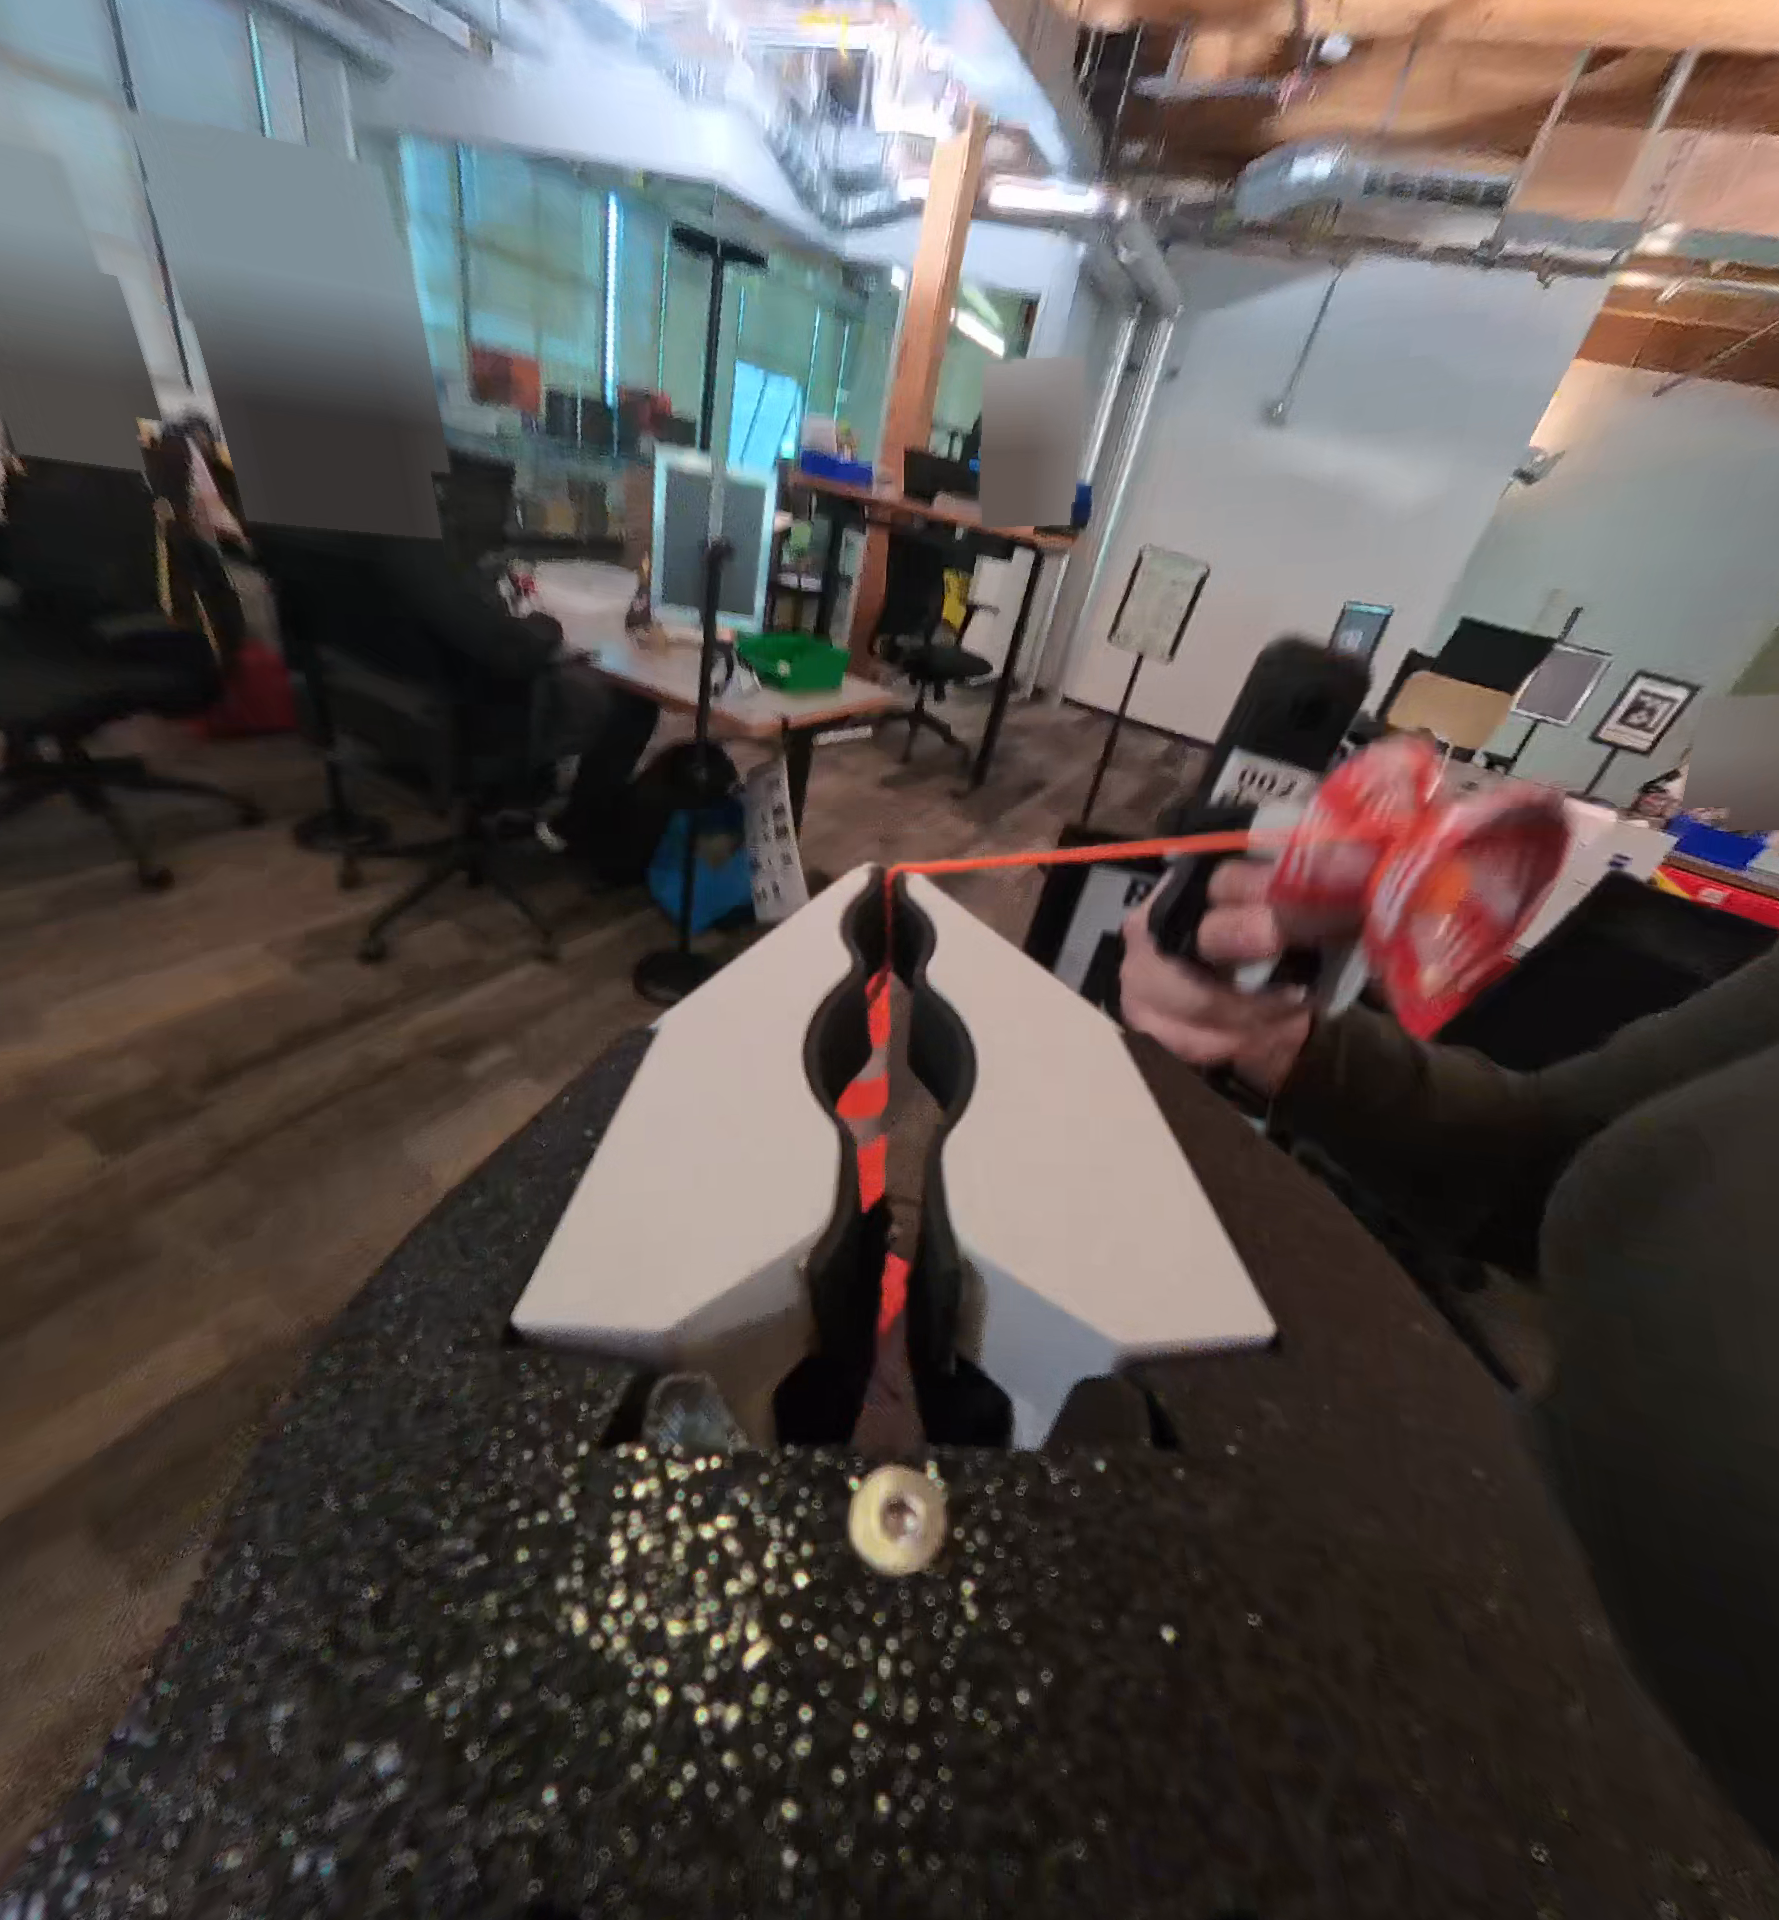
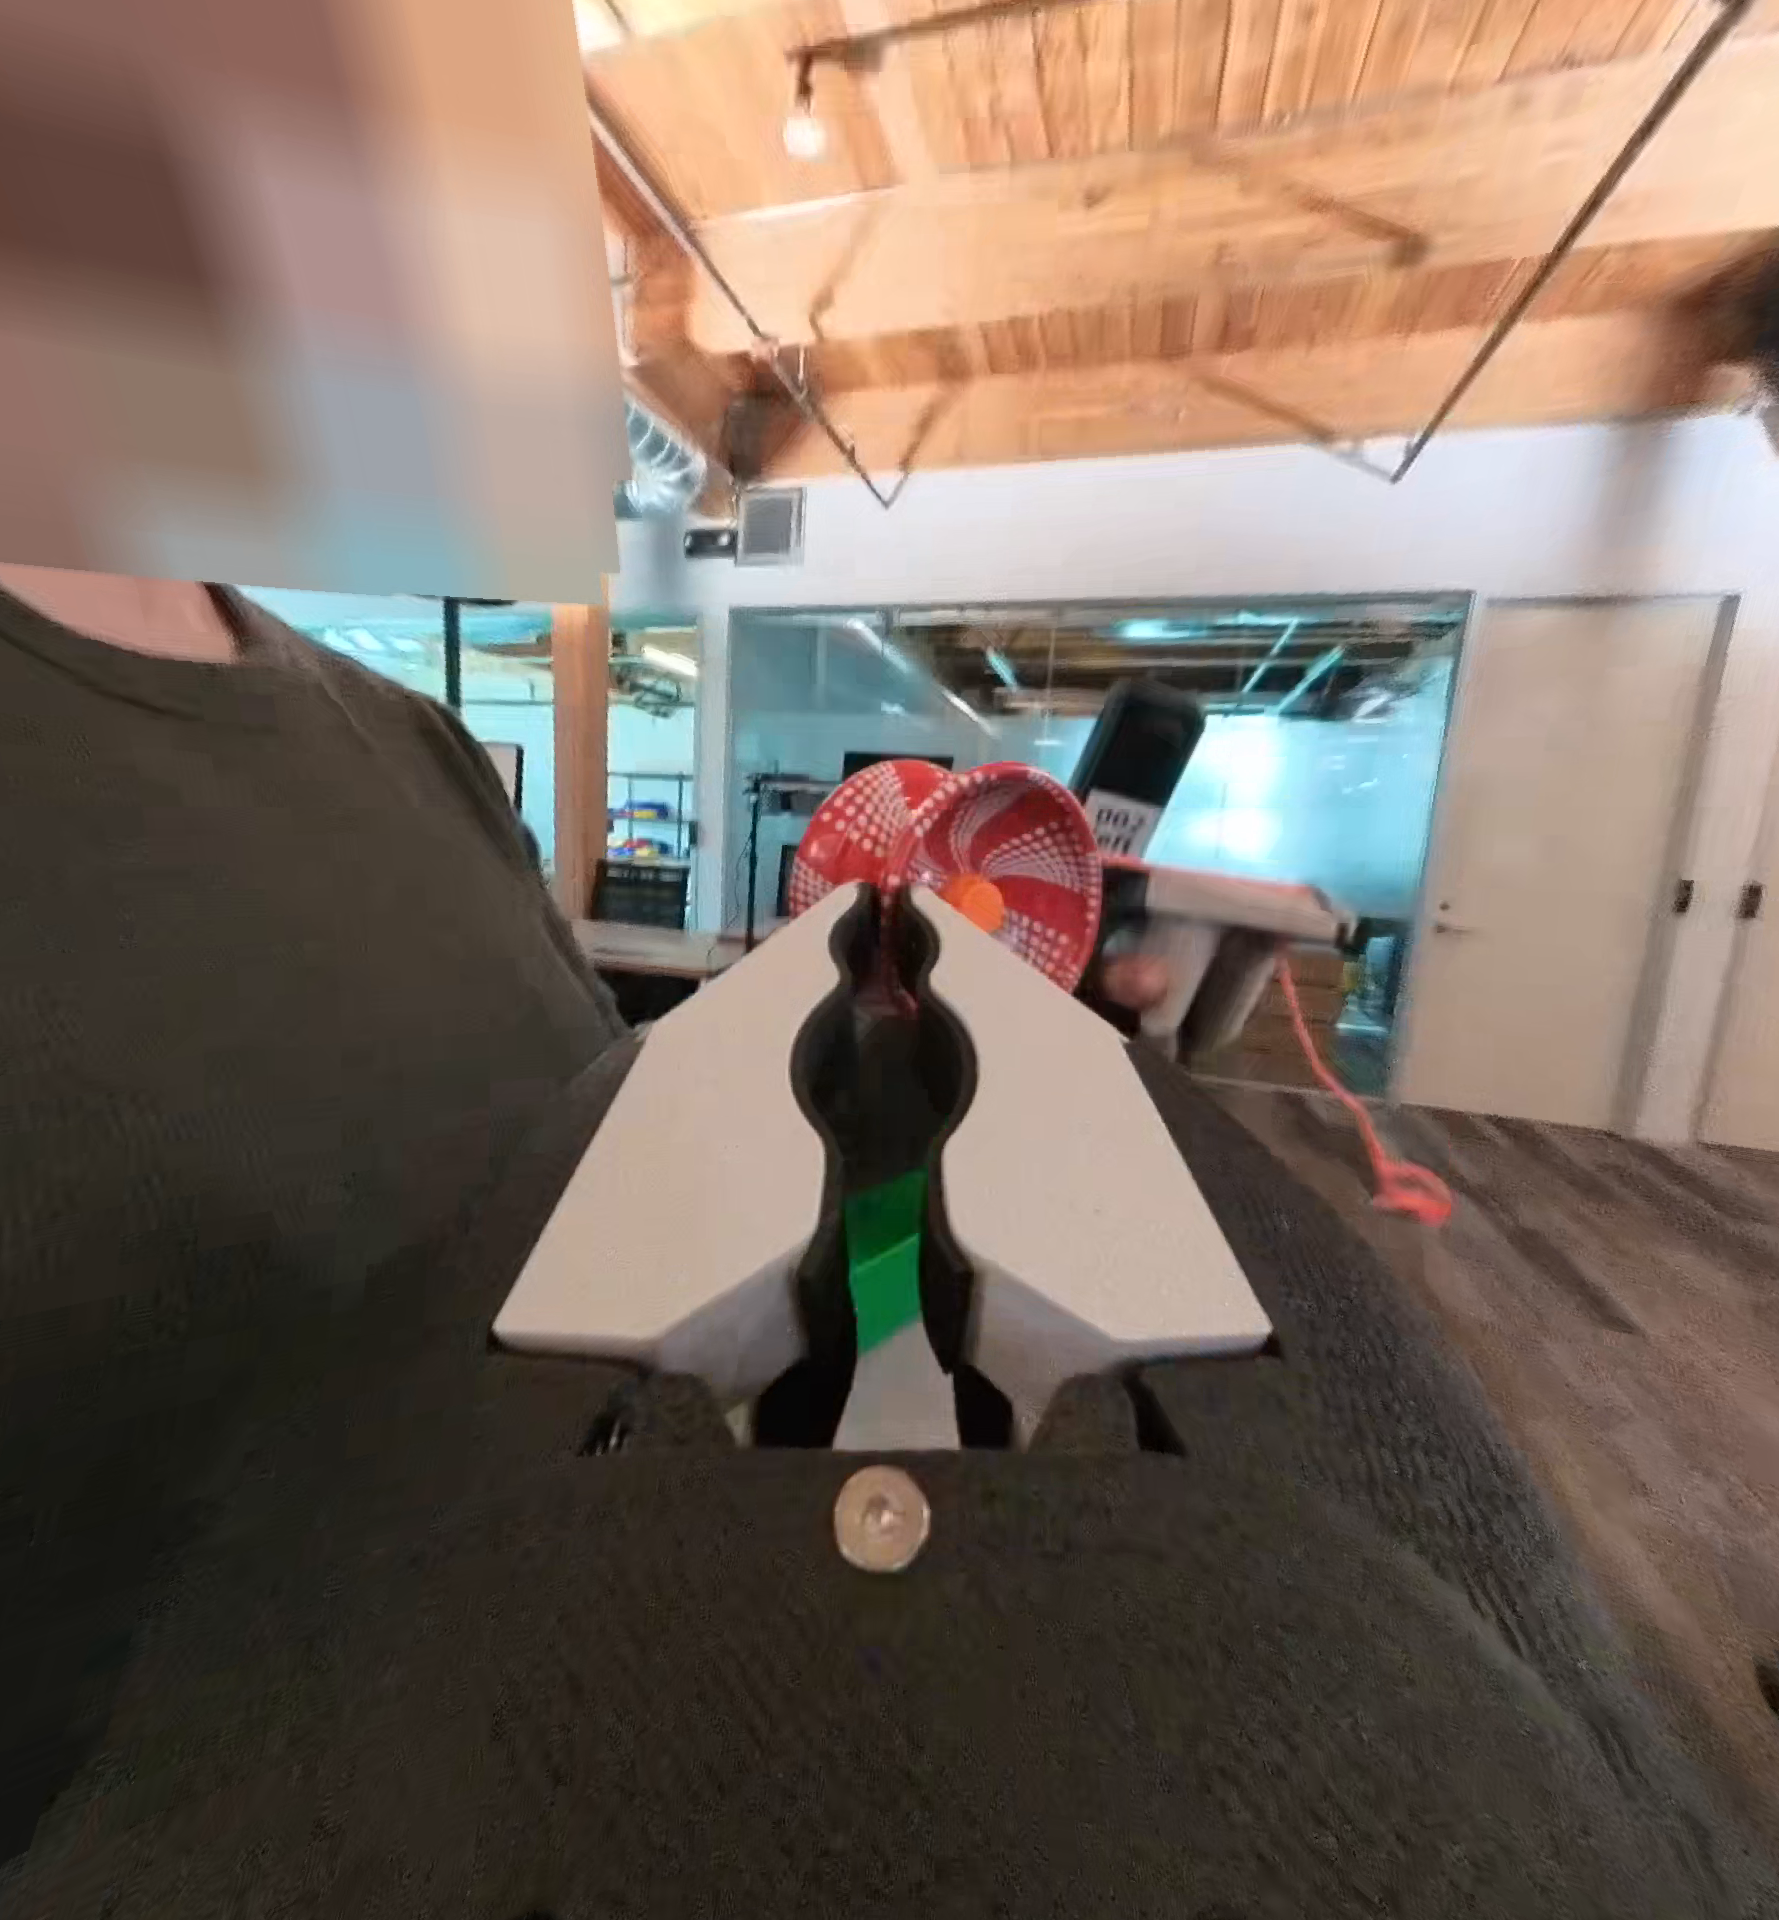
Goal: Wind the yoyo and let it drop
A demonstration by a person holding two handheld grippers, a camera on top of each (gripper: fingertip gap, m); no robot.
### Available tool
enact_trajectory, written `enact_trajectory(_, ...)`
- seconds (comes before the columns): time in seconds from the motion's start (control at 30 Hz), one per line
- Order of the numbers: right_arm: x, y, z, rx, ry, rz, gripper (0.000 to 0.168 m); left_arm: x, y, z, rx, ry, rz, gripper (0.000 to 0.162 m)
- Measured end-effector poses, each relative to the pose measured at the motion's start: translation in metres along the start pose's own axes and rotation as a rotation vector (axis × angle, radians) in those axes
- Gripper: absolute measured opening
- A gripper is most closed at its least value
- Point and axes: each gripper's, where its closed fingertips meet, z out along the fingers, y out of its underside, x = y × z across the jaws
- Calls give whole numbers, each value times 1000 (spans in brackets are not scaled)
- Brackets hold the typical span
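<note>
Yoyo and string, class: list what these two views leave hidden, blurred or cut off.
1. Left wrist view: the yoyo is motion-blurred, so its pattern is unreadable.
2. Right wrist view: the right claw tips cover the yoyo's axle, hiding how much string is wound.
3. Left wrist view: the left claw fingers hide where they pinch the string.

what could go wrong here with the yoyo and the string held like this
1. The right gripper pinches the red yoyo only at its narrow centre, at the very fingertips; a small slip could drop it too early.
2. The left gripper clamps the thin orange string right at its tips, so a tug could pull the string free.
3. The string's loose end dangles below the left gripper and could tangle.
</note>
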Motion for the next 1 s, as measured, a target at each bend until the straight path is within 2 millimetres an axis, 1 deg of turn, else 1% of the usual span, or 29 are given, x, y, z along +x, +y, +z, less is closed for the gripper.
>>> enact_trajectory(0.03,4,-8,1,28,26,-7,1,0,16,5,-32,7,-40,0)
enact_trajectory(0.07,13,-14,2,47,78,-20,1,-2,35,15,-95,15,-63,0)
enact_trajectory(0.1,25,-20,1,65,165,-37,1,0,59,21,-182,18,-61,0)
enact_trajectory(0.13,39,-23,-2,63,256,-59,1,7,81,28,-259,44,-57,0)
enact_trajectory(0.17,56,-22,-7,28,366,-96,1,18,99,33,-322,85,-70,0)
enact_trajectory(0.2,73,-17,-15,-36,480,-153,1,28,113,37,-369,122,-84,0)
enact_trajectory(0.23,87,-11,-24,-109,579,-205,1,42,121,38,-405,155,-105,0)
enact_trajectory(0.27,97,-5,-31,-179,659,-238,1,59,122,39,-413,204,-122,0)
enact_trajectory(0.3,103,0,-36,-232,701,-259,1,80,116,38,-403,268,-140,0)
enact_trajectory(0.33,103,6,-35,-275,704,-269,1,100,105,36,-379,328,-139,0)
enact_trajectory(0.37,101,14,-34,-319,696,-284,1,114,91,33,-349,358,-114,0)
enact_trajectory(0.4,99,22,-32,-377,682,-318,1,121,76,29,-322,349,-60,0)
enact_trajectory(0.43,96,34,-30,-458,658,-365,1,120,59,25,-294,308,16,0)
enact_trajectory(0.47,92,48,-28,-554,623,-412,1,113,43,21,-260,240,90,0)
enact_trajectory(0.5,84,62,-23,-641,550,-441,2,100,27,15,-231,149,164,0)
enact_trajectory(0.53,68,76,-16,-698,435,-453,1,83,13,10,-199,47,240,0)
enact_trajectory(0.57,50,84,-8,-717,318,-447,1,65,3,3,-183,-49,293,0)
enact_trajectory(0.6,30,85,3,-679,205,-408,1,52,2,-3,-199,-100,328,0)
enact_trajectory(0.63,11,77,13,-596,104,-345,2,43,4,-6,-207,-122,332,0)
enact_trajectory(0.67,-1,63,21,-497,51,-290,1,39,11,-5,-212,-107,308,0)
enact_trajectory(0.7,-4,47,26,-400,38,-261,1,37,20,-3,-220,-81,271,0)
enact_trajectory(0.77,3,23,28,-252,84,-228,1,39,49,6,-267,28,190,0)
enact_trajectory(0.8,13,16,27,-209,142,-222,1,45,62,11,-278,85,138,0)
enact_trajectory(0.83,25,14,25,-191,210,-221,1,52,75,16,-300,141,90,0)
enact_trajectory(0.9,48,15,18,-198,347,-234,1,68,99,21,-360,224,50,0)
enact_trajectory(0.93,57,20,13,-240,409,-259,1,79,105,22,-364,280,34,0)
enact_trajectory(0.97,65,29,7,-312,460,-302,1,92,105,20,-345,343,17,0)
enact_trajectory(1.0,70,40,1,-408,498,-359,1,100,101,18,-323,383,4,0)
